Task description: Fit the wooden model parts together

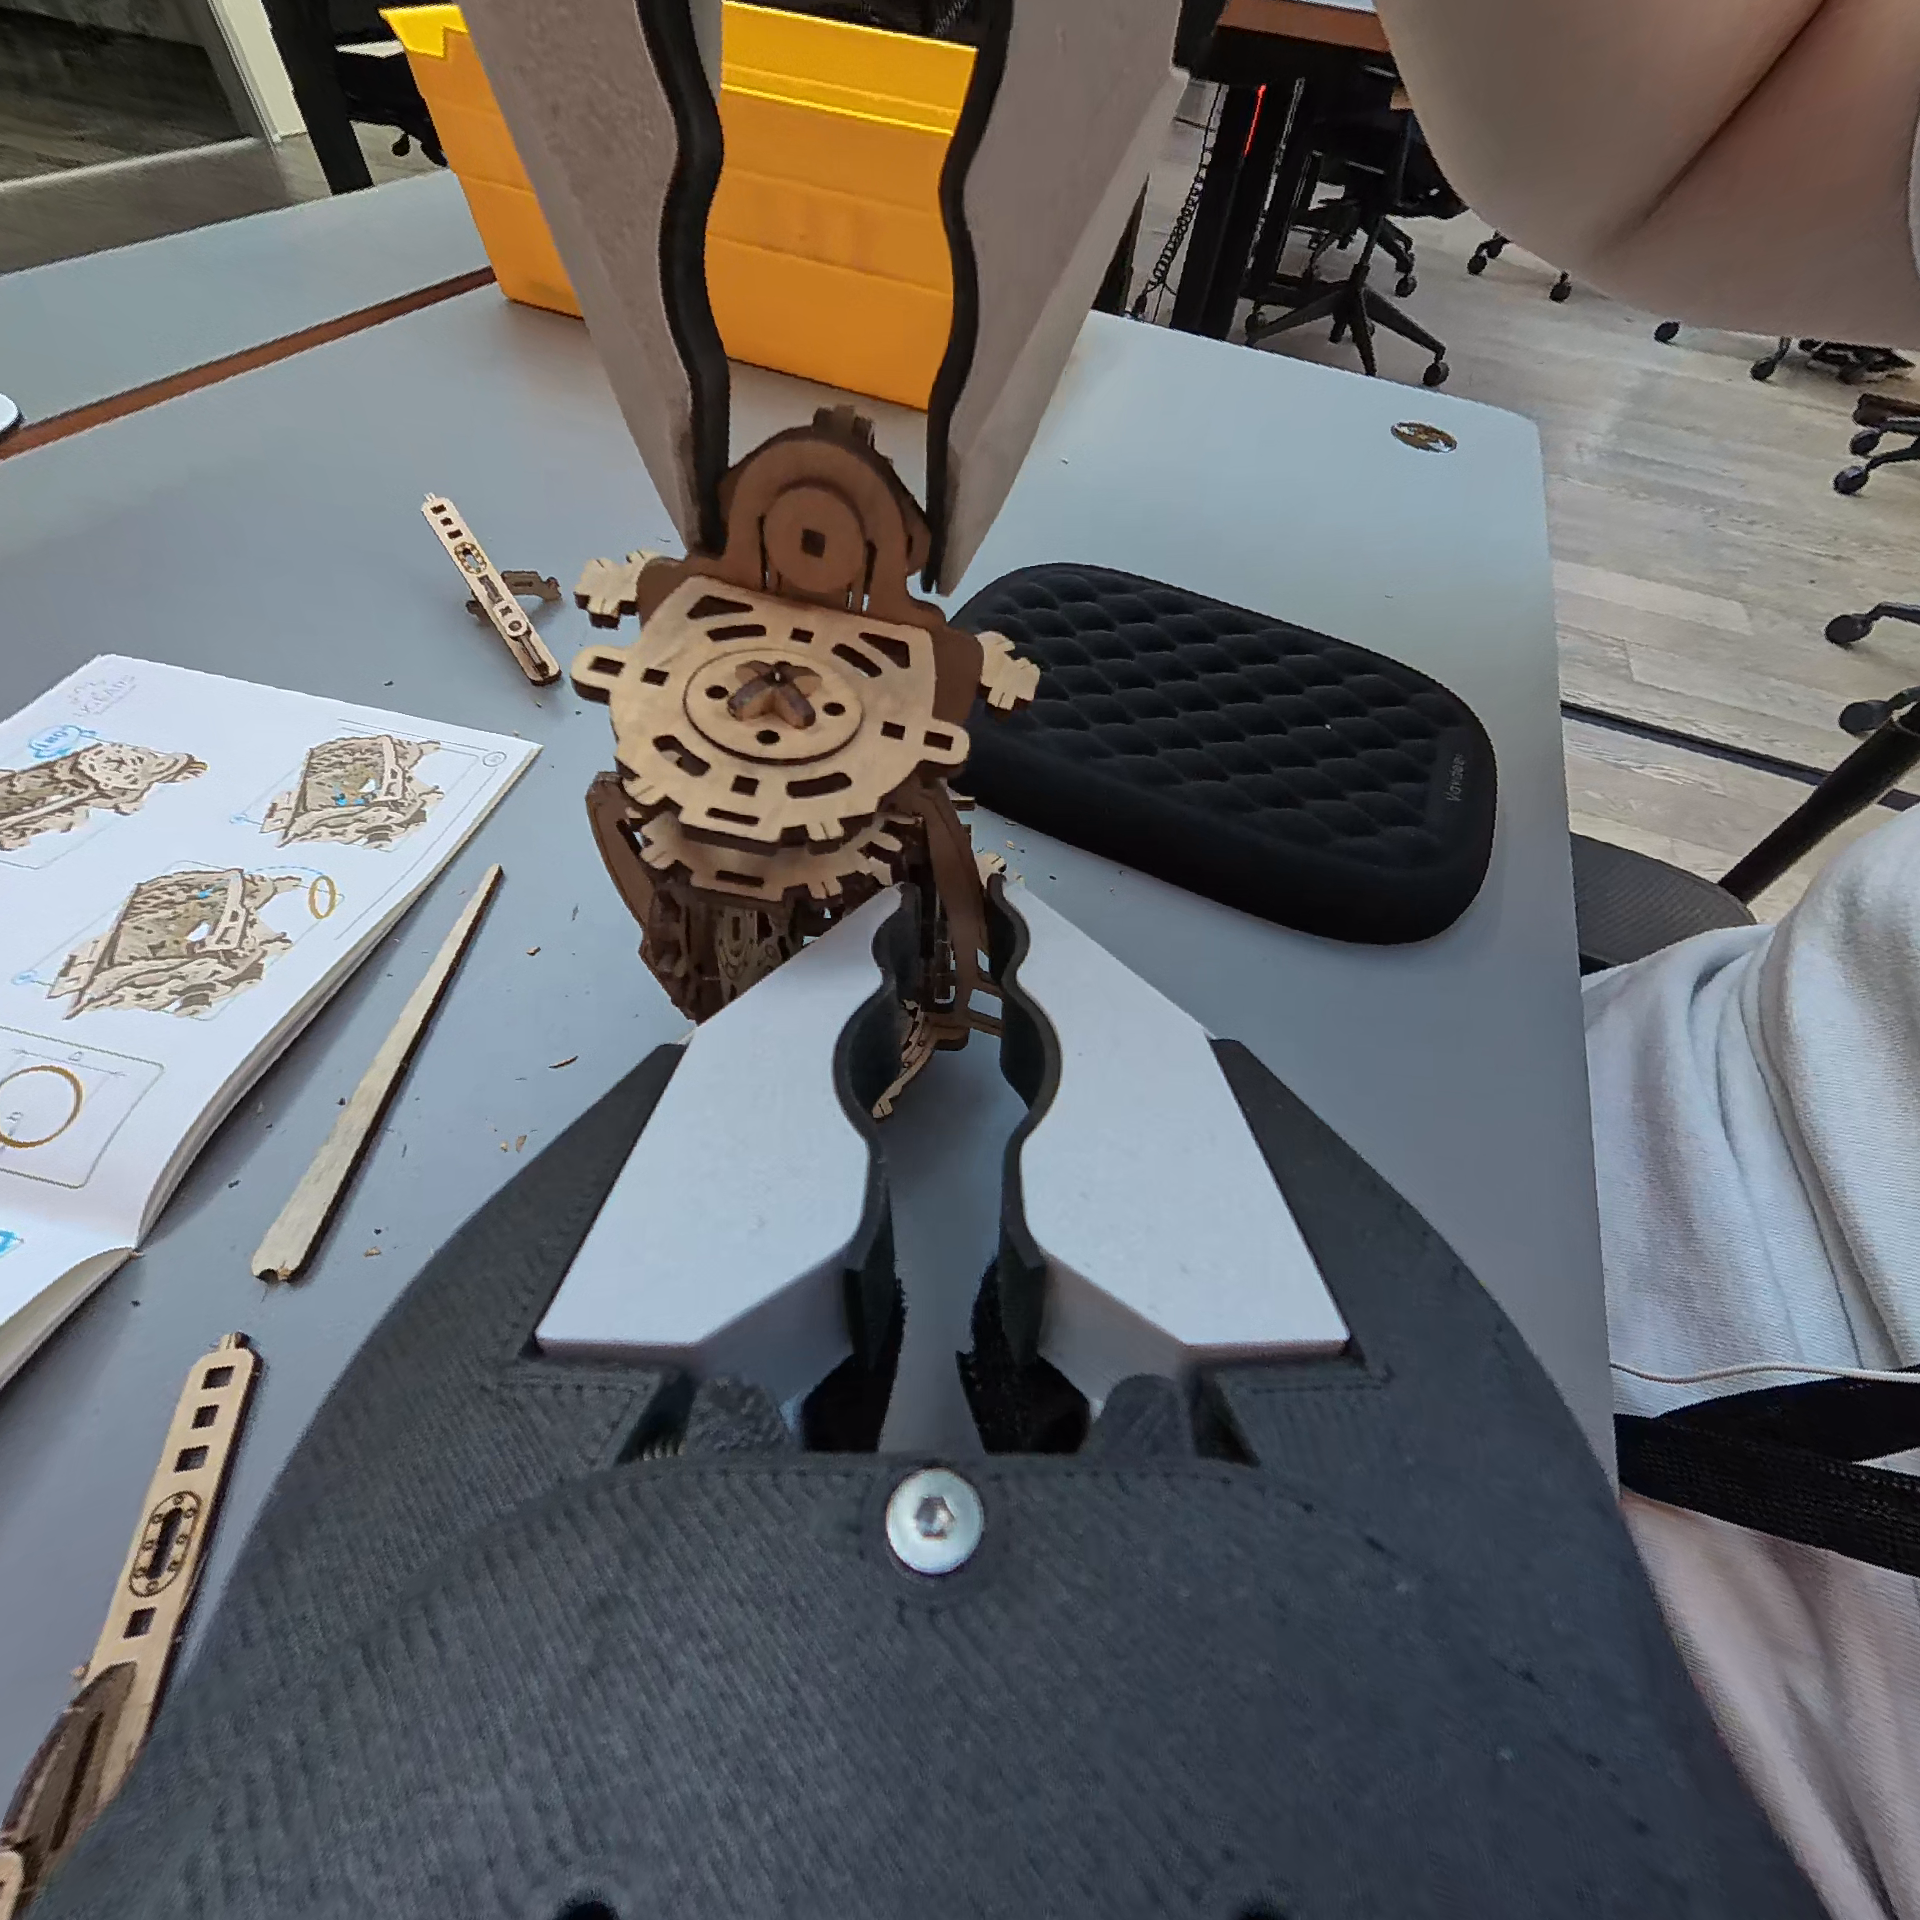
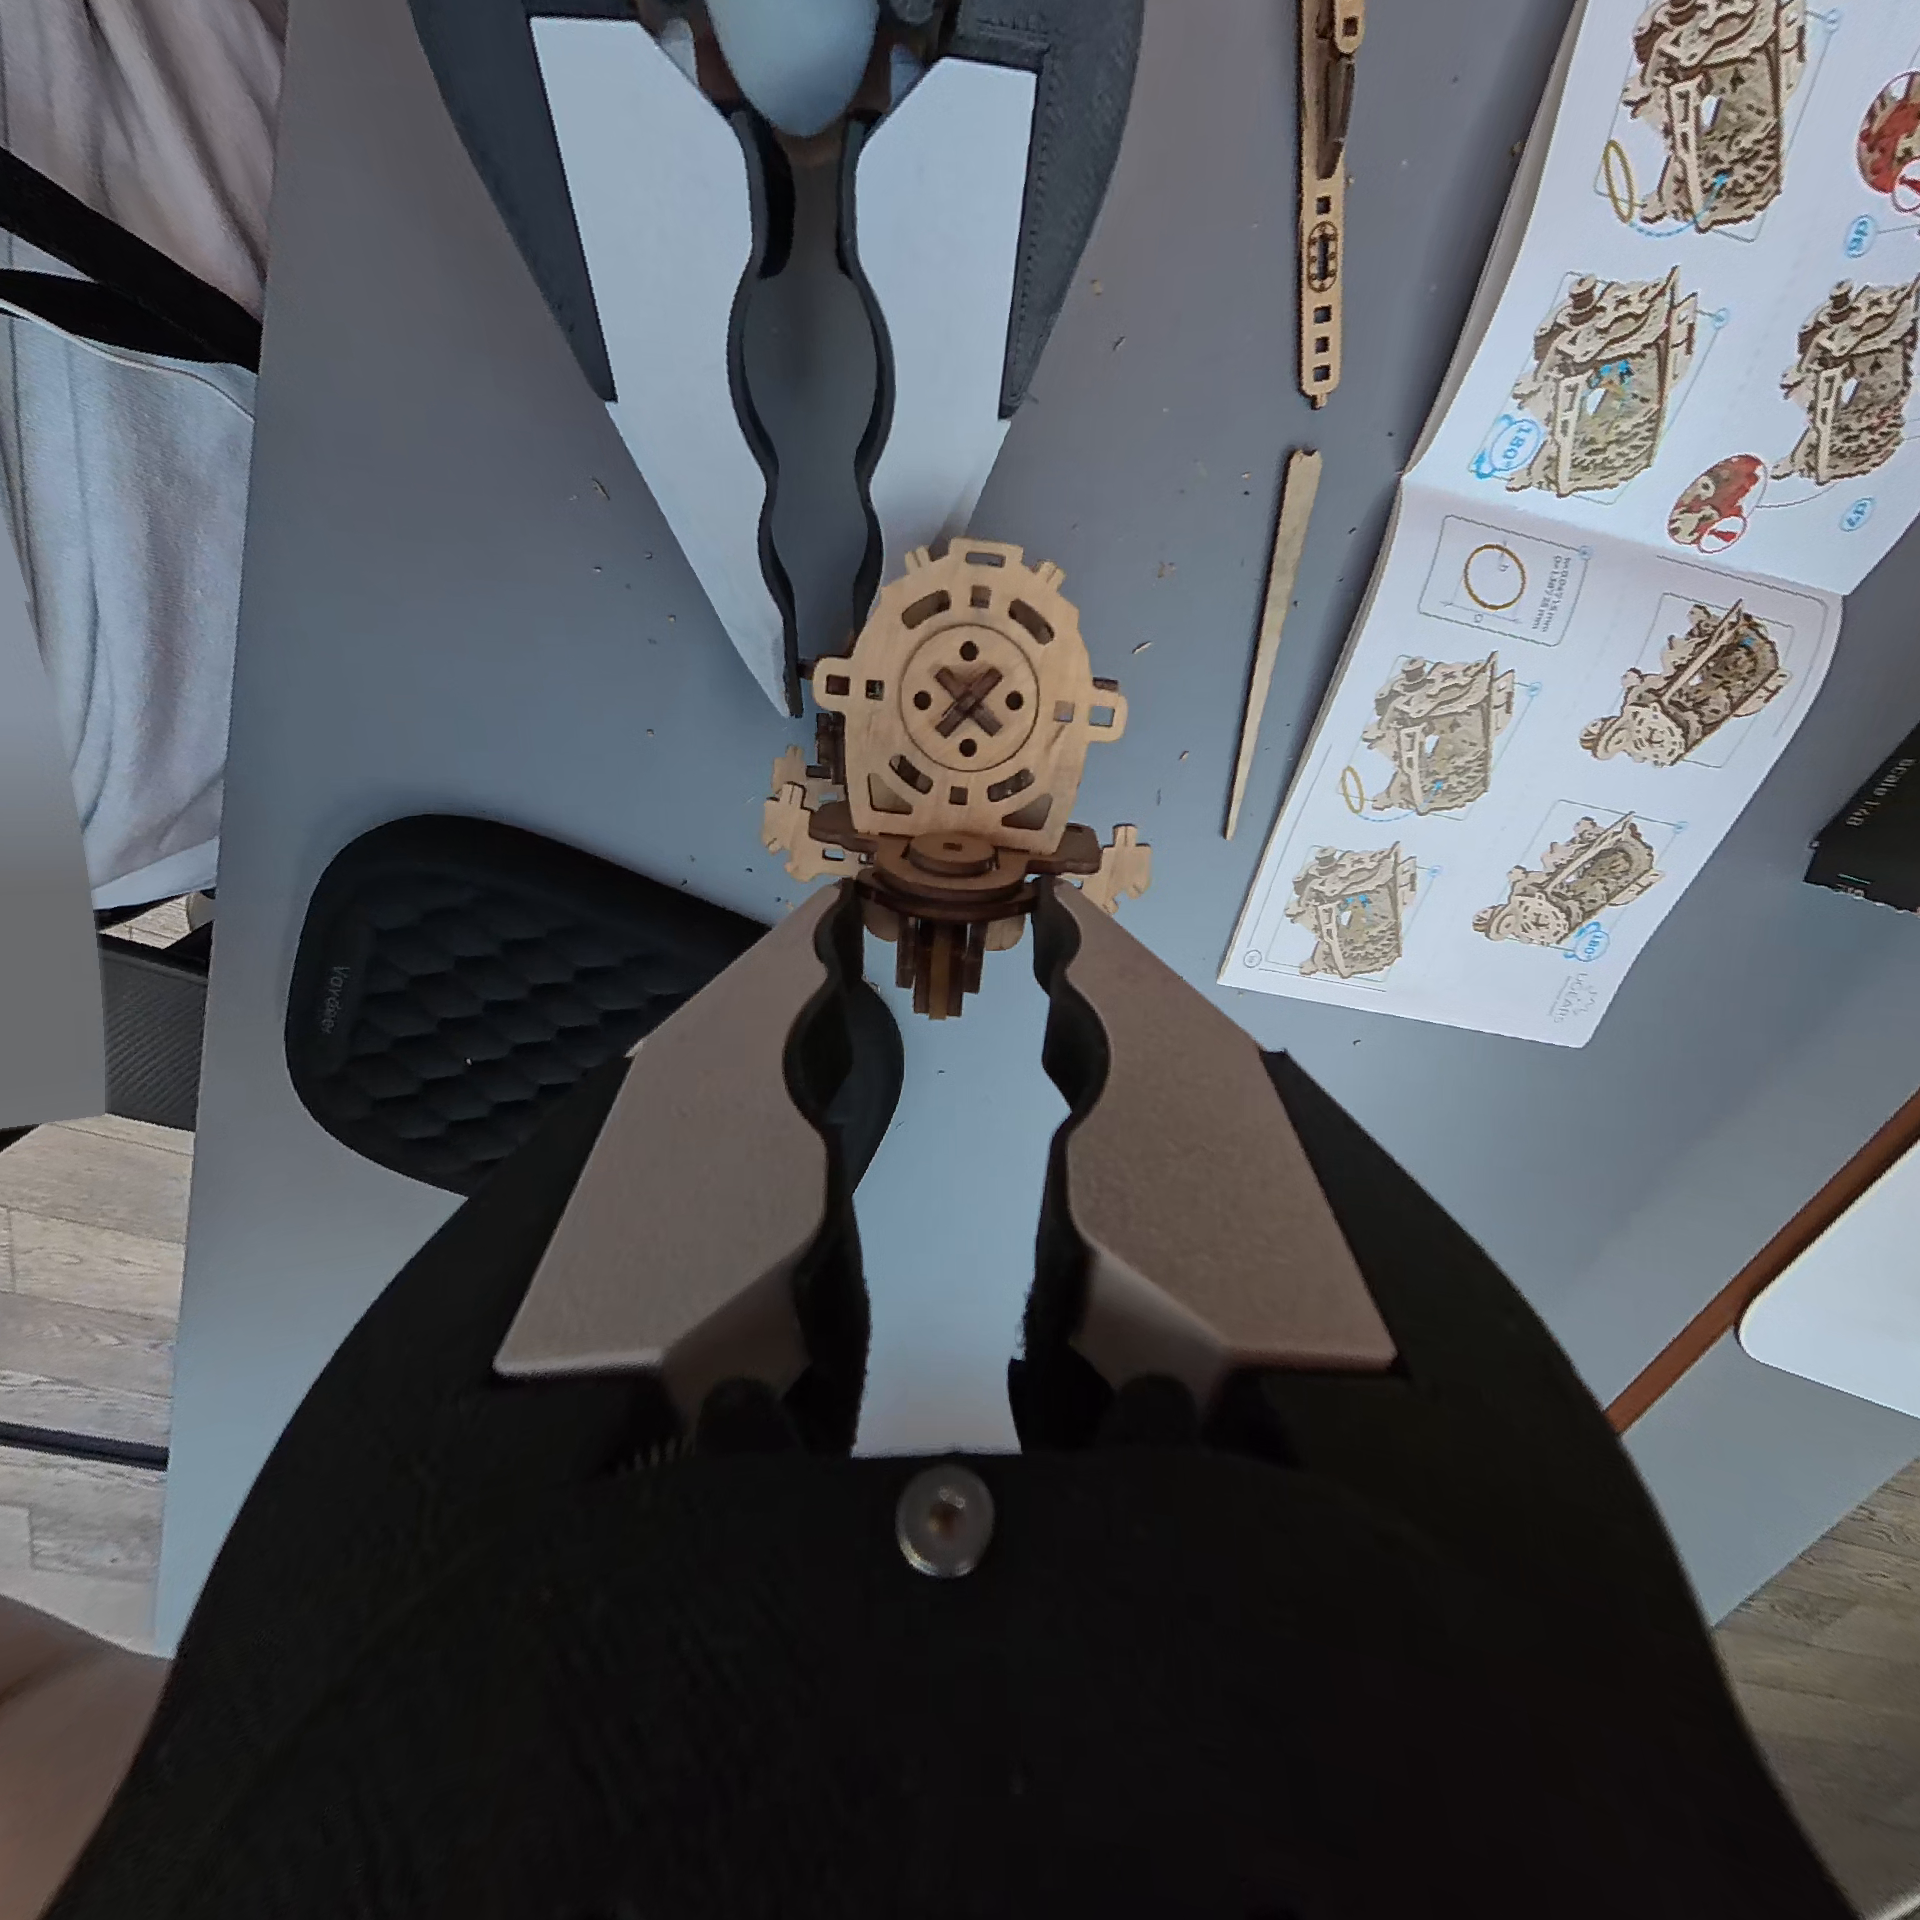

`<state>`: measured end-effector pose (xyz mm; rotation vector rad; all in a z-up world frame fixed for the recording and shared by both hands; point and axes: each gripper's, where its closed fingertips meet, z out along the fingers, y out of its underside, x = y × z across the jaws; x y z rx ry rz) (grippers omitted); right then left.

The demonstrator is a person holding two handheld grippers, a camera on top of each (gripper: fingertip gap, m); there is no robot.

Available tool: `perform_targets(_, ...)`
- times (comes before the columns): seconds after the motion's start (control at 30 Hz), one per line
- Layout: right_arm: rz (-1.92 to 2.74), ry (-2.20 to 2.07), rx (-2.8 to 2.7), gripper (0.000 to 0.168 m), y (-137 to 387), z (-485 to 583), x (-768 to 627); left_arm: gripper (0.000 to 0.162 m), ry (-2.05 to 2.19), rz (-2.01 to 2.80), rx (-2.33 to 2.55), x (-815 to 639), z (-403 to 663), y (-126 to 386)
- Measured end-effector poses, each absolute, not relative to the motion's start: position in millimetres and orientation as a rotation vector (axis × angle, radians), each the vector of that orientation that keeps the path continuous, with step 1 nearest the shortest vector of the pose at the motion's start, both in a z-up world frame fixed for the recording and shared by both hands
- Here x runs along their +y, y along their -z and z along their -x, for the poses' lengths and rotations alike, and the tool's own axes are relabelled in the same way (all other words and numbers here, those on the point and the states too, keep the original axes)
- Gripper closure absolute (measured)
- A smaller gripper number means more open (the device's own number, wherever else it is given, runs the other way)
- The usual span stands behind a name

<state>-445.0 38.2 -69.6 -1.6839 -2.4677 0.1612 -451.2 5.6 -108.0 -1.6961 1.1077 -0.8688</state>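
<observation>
A partly built wooden model (image 1: 769, 717) is held upright above the grey table (image 1: 1247, 1091) between both grippers. Its pale slotted disc with a cross-shaped peg faces the camera and also shows in the right wrist view (image 2: 966, 707). My left gripper (image 1: 951, 904) is shut on the model's darker lower part; in the right wrist view it (image 2: 826, 655) comes down from the top, one fingertip hidden behind the model. My right gripper (image 2: 940, 904) is shut on the dark brown plate (image 2: 945, 857) at the model's other end. In the left wrist view it (image 1: 826, 561) reaches in from the top.
An open instruction booklet (image 1: 208, 883) lies left, with a thin wooden stick (image 1: 374, 1081) and slotted wooden strips (image 1: 177, 1507) (image 1: 488, 582) beside it. A black padded rest (image 1: 1247, 748) lies right, near the table edge. A yellow bin (image 1: 831, 208) stands behind. A person's arm (image 1: 1714, 156) is top right. Across from one pair of fingers to the other is roughly 6 cm.
</observation>
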Motion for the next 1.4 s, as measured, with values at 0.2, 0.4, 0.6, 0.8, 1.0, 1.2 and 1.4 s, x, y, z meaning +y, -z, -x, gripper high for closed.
perform_targets(0.2,1.675,-0.153,-2.488,0.136,69.1,444.4,35.9,0.152,0.866,1.692,1.115,4.6,450.9,108.2)
perform_targets(0.4,1.688,-0.133,-2.493,0.136,68.8,444.1,35.9,0.152,0.854,1.686,1.127,3.5,450.2,108.8)
perform_targets(0.6,1.683,-0.123,-2.501,0.136,68.8,446.2,34.6,0.152,0.838,1.673,1.144,1.9,449.6,109.0)
perform_targets(0.8,1.701,-0.119,-2.491,0.136,68.3,447.4,33.9,0.151,0.806,1.654,1.167,0.8,448.8,109.6)
perform_targets(1.0,1.73,-0.125,-2.474,0.136,68.3,447.3,34.2,0.151,0.803,1.649,1.172,0.0,448.6,109.7)
perform_targets(1.2,1.726,-0.123,-2.471,0.136,68.6,447.5,33.3,0.151,0.799,1.644,1.176,-0.4,448.4,109.5)
perform_targets(1.4,1.715,-0.113,-2.482,0.136,68.7,446.3,32.4,0.151,0.808,1.637,1.155,0.7,449.7,106.7)
